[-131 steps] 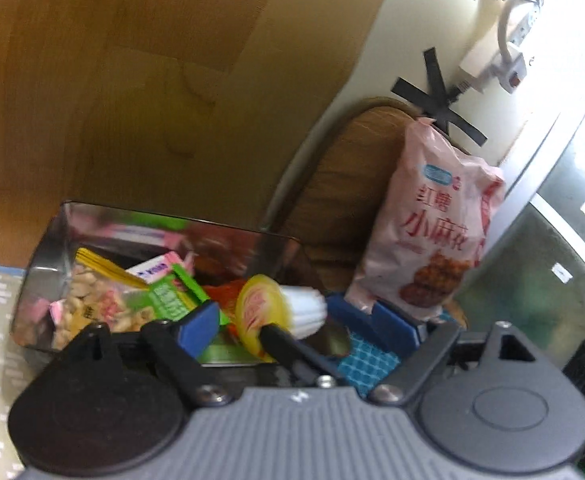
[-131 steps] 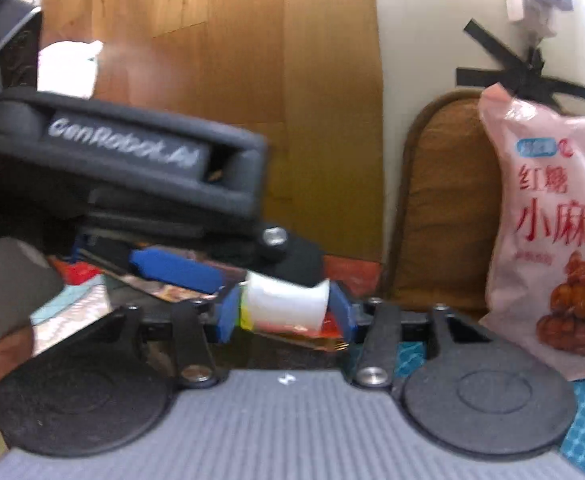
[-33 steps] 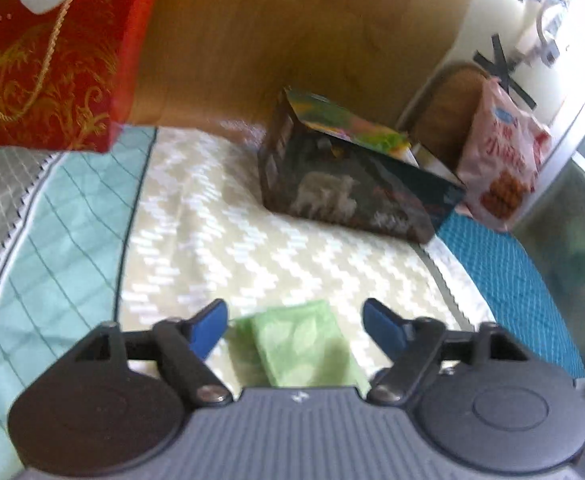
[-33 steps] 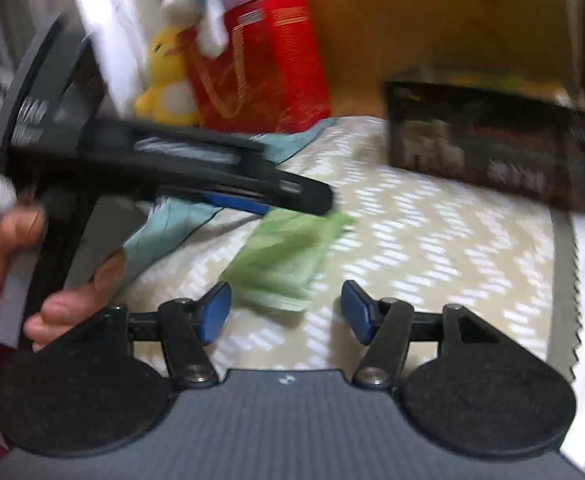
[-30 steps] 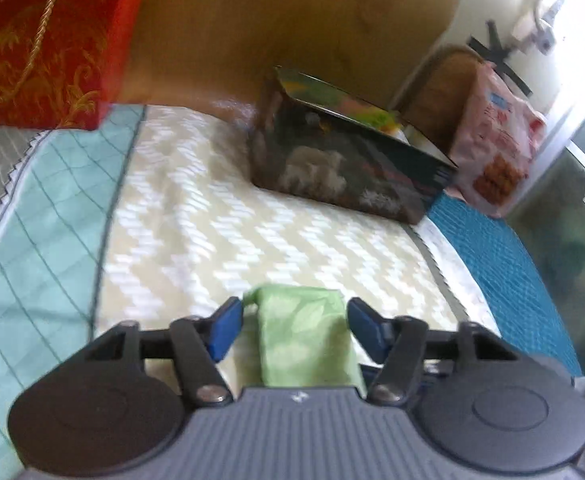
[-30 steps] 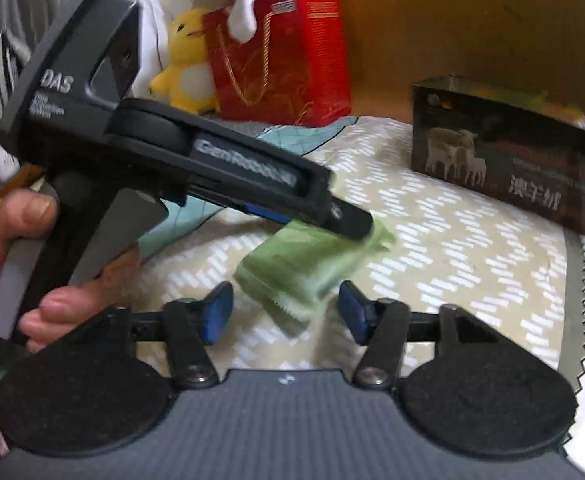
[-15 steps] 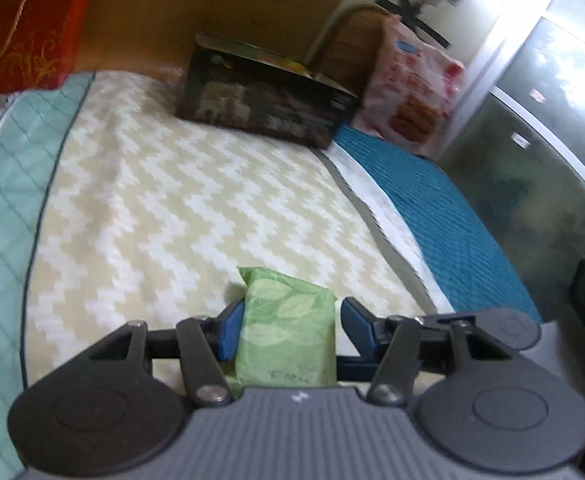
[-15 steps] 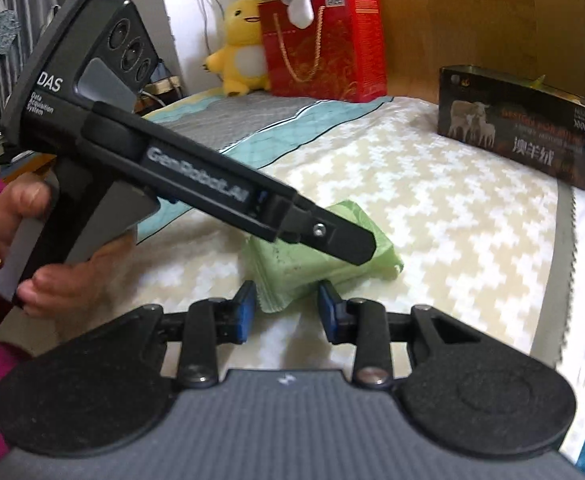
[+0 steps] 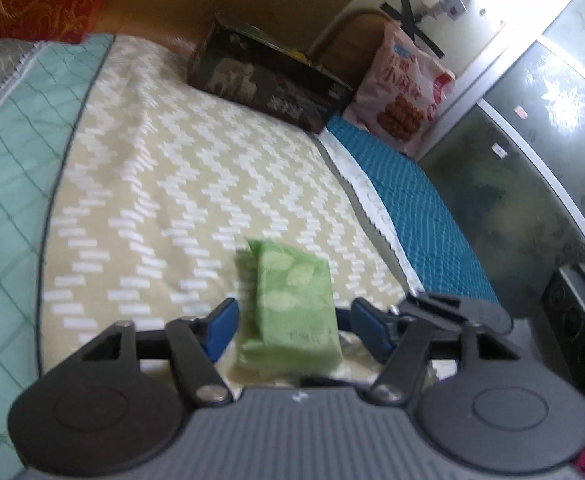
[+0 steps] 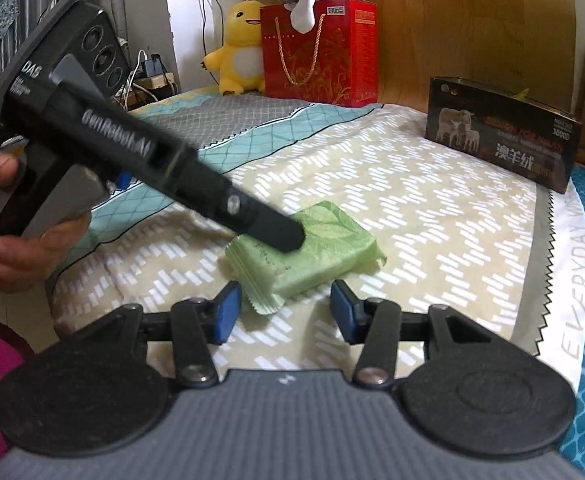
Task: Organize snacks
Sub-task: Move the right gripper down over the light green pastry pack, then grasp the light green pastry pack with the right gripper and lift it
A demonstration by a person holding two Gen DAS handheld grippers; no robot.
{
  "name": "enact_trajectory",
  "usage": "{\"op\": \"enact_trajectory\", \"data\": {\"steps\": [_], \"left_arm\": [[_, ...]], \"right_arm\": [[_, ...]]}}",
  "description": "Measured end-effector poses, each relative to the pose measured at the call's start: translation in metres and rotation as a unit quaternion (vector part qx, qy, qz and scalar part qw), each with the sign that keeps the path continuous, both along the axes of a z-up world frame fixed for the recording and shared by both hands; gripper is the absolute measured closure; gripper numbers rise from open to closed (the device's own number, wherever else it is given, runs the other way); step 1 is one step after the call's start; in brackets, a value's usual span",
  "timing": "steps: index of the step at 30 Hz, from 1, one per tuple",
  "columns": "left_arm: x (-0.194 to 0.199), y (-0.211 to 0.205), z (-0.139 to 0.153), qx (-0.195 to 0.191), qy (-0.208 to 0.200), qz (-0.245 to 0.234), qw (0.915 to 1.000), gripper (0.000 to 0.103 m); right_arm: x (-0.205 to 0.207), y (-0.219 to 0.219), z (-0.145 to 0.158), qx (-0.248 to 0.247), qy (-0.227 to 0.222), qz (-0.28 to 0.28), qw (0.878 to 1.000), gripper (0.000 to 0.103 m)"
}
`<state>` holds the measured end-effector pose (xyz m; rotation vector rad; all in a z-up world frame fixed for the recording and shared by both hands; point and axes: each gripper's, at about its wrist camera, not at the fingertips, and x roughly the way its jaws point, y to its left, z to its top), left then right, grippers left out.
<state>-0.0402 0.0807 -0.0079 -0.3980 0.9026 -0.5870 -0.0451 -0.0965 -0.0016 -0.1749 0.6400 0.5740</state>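
A green leaf-print snack packet [image 9: 292,296] lies on the zigzag bedspread [image 9: 172,184]. My left gripper [image 9: 296,330] straddles it; its jaws are opening, and a narrow gap shows between each blue pad and the packet. In the right wrist view the packet [image 10: 332,244] lies flat, with the left gripper's black fingertip [image 10: 288,238] over its near-left part. My right gripper [image 10: 284,312] stands just in front, closing, with only the packet's crimped near corner between its pads and no contact. A black open-top box [image 10: 500,140] holding snacks stands at the far side.
A pink snack bag [image 9: 404,92] leans against the wall beyond the black box [image 9: 268,80]. A red gift bag [image 10: 320,52] with plush toys stands at the back left. A person's hand [image 10: 20,256] holds the left gripper's handle. The bed's edge runs along the right.
The left gripper brought the green packet toward the near end of the bed, away from the black box. Its pads, tight on the packet half a second ago, now stand apart from it.
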Motion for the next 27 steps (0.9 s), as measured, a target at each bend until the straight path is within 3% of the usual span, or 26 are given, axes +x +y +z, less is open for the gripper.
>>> {"op": "enact_trajectory", "data": {"steps": [1,7,14,18,21,22,23,27], "left_arm": [[0.000,-0.002,0.000,-0.002,0.000,-0.005,1.0000,0.048],[0.019,-0.007,0.015,-0.019,-0.007,-0.013,0.9997,0.048],[0.065,-0.028,0.058,-0.019,-0.073,-0.032,0.9967,0.049],[0.088,-0.044,0.077,-0.004,-0.100,-0.037,0.9942,0.049],[0.096,-0.033,0.077,-0.016,-0.102,-0.027,0.9943,0.047],[0.098,-0.028,0.073,-0.015,-0.098,-0.018,0.9949,0.044],[0.101,-0.021,0.066,-0.012,-0.085,-0.007,0.9963,0.043],[0.114,-0.003,0.029,-0.034,0.002,0.008,0.9994,0.043]], "right_arm": [[0.000,0.001,0.001,-0.006,-0.005,-0.002,1.000,0.076],[0.014,-0.012,0.022,-0.003,-0.049,-0.039,0.998,0.088],[0.048,-0.026,0.054,0.014,-0.101,-0.060,0.993,0.094],[0.069,-0.035,0.056,0.018,-0.089,-0.074,0.993,0.093],[0.074,-0.052,0.048,0.042,-0.055,-0.086,0.994,0.084],[0.076,-0.057,0.043,0.048,-0.041,-0.093,0.994,0.069],[0.077,-0.063,0.037,0.054,-0.030,-0.102,0.993,0.058],[0.083,-0.057,0.019,0.044,0.005,-0.090,0.995,0.046]]}}
